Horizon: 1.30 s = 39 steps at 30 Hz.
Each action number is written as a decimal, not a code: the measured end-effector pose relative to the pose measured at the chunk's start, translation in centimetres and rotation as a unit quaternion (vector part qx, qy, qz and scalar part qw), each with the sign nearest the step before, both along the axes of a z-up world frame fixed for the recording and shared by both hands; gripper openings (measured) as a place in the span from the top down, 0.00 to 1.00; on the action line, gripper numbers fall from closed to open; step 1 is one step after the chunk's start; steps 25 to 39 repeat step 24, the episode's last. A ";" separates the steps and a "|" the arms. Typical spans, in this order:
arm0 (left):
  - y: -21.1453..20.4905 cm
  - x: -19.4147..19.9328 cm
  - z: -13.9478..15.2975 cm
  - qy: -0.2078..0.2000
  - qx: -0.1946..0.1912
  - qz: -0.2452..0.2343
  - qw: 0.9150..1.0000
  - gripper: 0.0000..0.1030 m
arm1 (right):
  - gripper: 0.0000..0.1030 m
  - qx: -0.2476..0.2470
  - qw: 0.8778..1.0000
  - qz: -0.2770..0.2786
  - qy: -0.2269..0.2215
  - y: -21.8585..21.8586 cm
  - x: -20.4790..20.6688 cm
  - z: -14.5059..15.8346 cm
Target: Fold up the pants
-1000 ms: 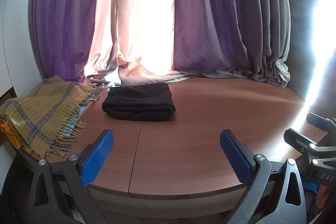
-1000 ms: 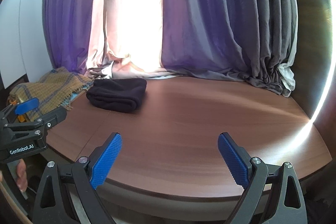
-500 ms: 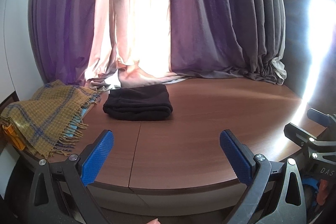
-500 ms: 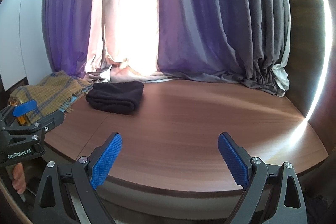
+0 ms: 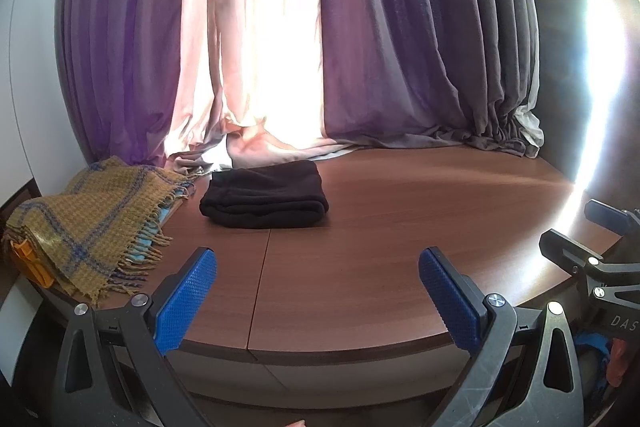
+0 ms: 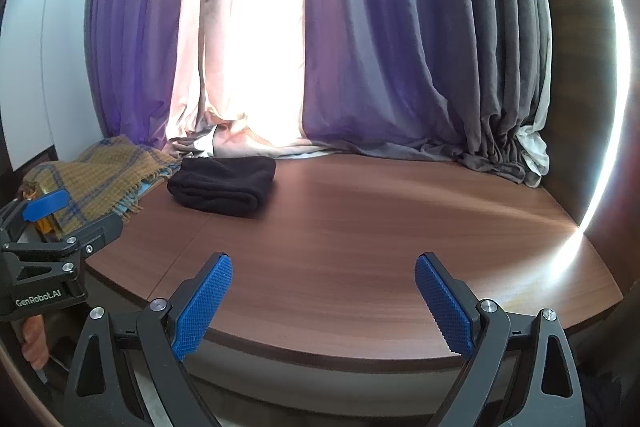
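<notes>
Lying folded far ahead on the desk (image 5: pixel 360 227), the pants (image 5: pixel 264 195) are sitting nearer the left claw (image 5: pixel 318 301); both it and the right claw (image 6: pixel 324 305) are hanging spread, empty.

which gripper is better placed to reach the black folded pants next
Left, probably. The pants lie almost straight ahead of the open left hand-held gripper; from the open right hand-held gripper they sit well off to the left.
</notes>
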<state>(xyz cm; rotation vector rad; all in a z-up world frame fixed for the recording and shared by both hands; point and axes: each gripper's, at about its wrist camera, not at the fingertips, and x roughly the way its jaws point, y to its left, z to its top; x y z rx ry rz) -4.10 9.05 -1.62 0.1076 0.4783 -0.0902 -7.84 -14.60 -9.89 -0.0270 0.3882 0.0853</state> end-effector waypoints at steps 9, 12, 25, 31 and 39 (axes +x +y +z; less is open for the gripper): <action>-0.1 -0.6 0.1 -0.002 0.002 0.001 1.000 0.00 | 0.09 -0.001 1.000 -0.001 0.000 0.2 -0.4 0.0; -0.2 -0.7 0.1 -0.002 0.003 0.002 1.000 0.00 | 0.09 0.000 1.000 0.001 0.001 0.1 -0.5 0.0; -0.2 -0.4 0.4 -0.002 0.006 0.008 1.000 0.00 | 0.09 0.000 1.000 0.003 0.001 -0.2 -0.9 -0.1; -0.2 -0.4 0.4 -0.002 0.006 0.008 1.000 0.00 | 0.09 0.000 1.000 0.003 0.001 -0.2 -0.9 -0.1; -0.2 -0.4 0.4 -0.002 0.006 0.008 1.000 0.00 | 0.09 0.000 1.000 0.003 0.001 -0.2 -0.9 -0.1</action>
